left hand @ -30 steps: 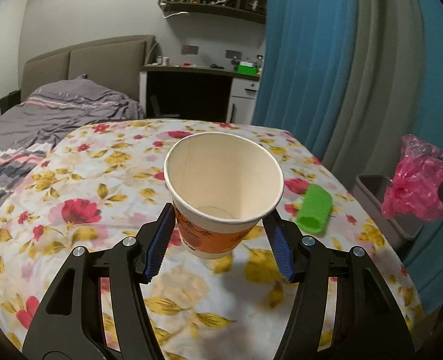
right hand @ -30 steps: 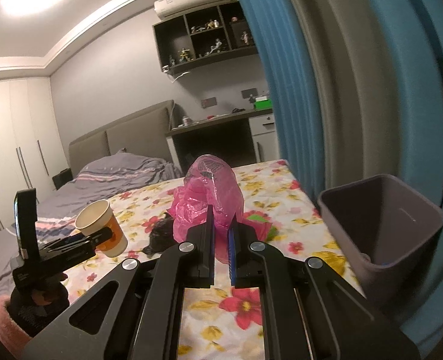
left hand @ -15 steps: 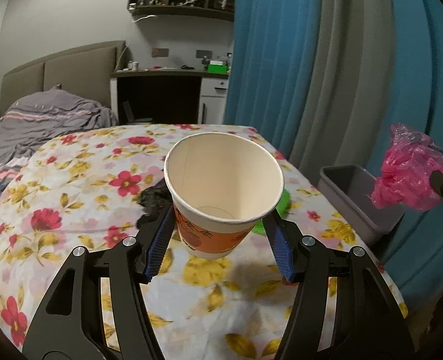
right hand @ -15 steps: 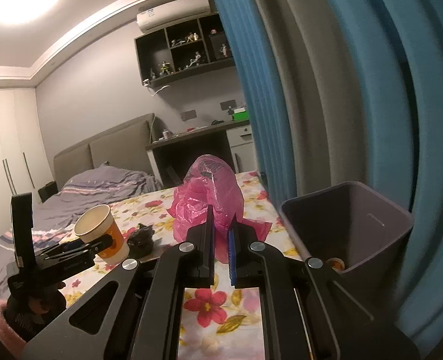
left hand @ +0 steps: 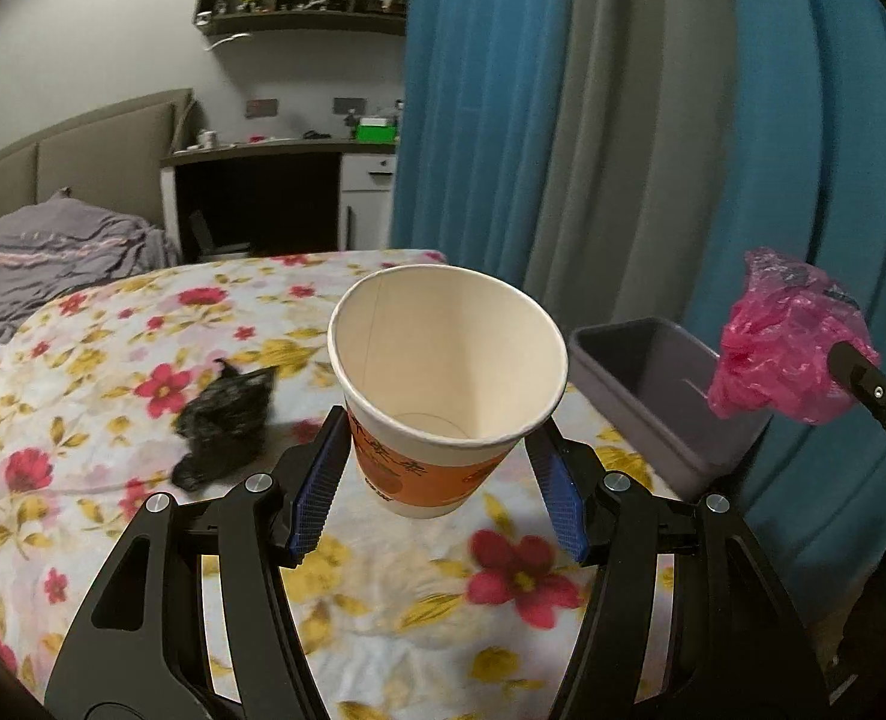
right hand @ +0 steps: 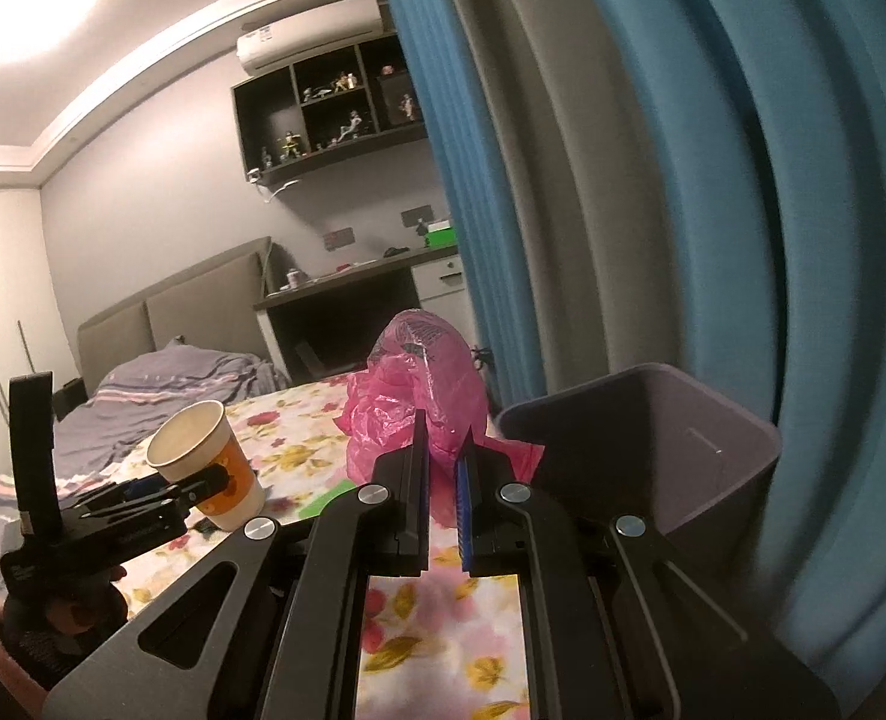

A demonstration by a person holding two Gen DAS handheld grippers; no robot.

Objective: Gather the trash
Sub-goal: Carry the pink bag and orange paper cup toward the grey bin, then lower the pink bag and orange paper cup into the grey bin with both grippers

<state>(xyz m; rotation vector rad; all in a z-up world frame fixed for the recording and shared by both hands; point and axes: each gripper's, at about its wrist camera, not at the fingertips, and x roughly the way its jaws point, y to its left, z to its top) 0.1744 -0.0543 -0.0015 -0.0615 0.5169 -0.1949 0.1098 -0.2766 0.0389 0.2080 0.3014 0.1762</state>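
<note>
My left gripper [left hand: 440, 468] is shut on an empty paper cup [left hand: 443, 384], white inside with an orange band, held above the flowered table. The same cup [right hand: 209, 462] shows at the left of the right wrist view. My right gripper [right hand: 441, 462] is shut on a crumpled pink plastic bag [right hand: 425, 396]; in the left wrist view that bag [left hand: 784, 348] hangs at the right, near the bin. The grey trash bin [right hand: 652, 462] stands beside the table's right edge against the curtain; its rim [left hand: 640, 336] shows just right of the cup. A black crumpled bag [left hand: 227, 420] lies on the tablecloth left of the cup.
The flowered tablecloth [left hand: 113, 390] covers the table. Blue and grey curtains [right hand: 682, 180] hang right behind the bin. A green object [right hand: 329, 495] lies on the table between the two grippers. A bed [left hand: 53, 258] and a desk [left hand: 275, 198] stand beyond the table.
Both grippers have swung right toward the bin with their loads. The bin looms larger in both views. The black bag has come into the left wrist view; the green object has slipped behind the cup.
</note>
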